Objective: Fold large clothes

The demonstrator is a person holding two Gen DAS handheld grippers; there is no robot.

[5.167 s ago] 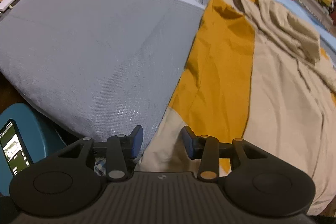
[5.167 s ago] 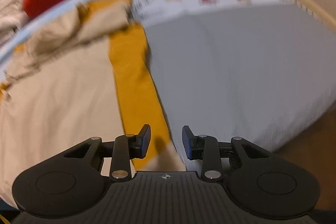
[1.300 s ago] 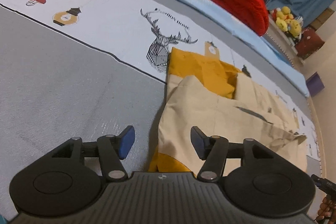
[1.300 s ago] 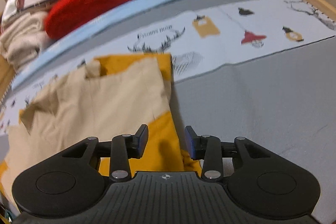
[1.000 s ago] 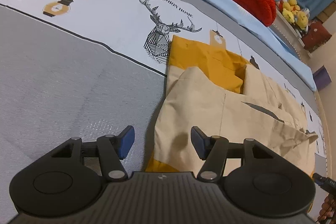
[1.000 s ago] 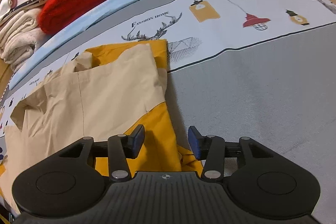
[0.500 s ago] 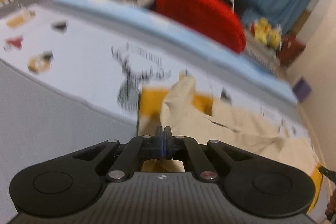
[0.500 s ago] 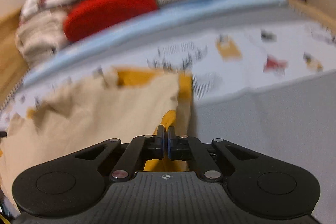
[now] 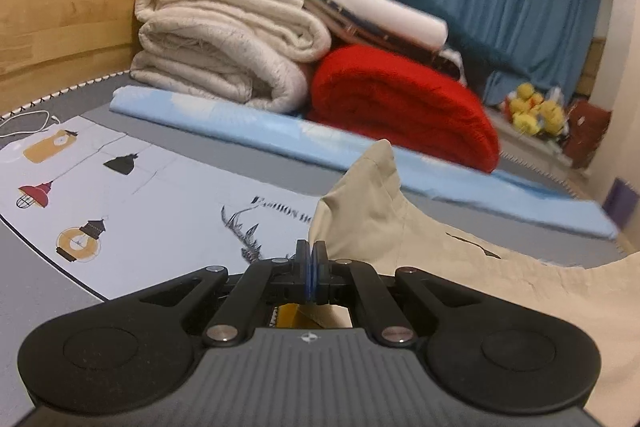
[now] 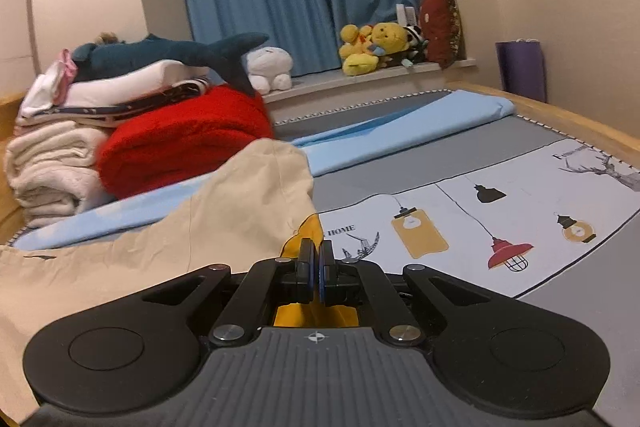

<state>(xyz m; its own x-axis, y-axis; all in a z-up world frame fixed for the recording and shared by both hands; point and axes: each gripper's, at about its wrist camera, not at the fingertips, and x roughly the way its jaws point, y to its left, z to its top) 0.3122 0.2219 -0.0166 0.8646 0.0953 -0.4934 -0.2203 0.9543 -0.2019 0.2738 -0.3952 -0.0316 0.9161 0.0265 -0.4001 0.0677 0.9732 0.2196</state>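
Note:
The beige and mustard-yellow garment (image 9: 460, 259) lies on the bed and rises in a peak ahead of my left gripper (image 9: 311, 269), which is shut on its edge. Yellow cloth shows under the closed jaws. In the right wrist view the same garment (image 10: 200, 235) bulges up to the left of my right gripper (image 10: 316, 271), which is shut on its yellow edge (image 10: 308, 227). Both grippers hold the cloth lifted off the bed cover. The rest of the garment trails out of view below.
The bed has a grey cover with a white printed band of lamps and a deer (image 9: 132, 203). At the back lie a light blue sheet (image 9: 280, 131), a red blanket (image 9: 404, 111), stacked cream blankets (image 9: 216, 51), a toy shark (image 10: 180, 57) and soft toys (image 10: 376, 43). A wooden headboard (image 9: 60, 7) stands at left.
Both grippers were open over the garment's edge a second ago, then shut on it. They have since lifted and tilted up, so the views now look across the bed.

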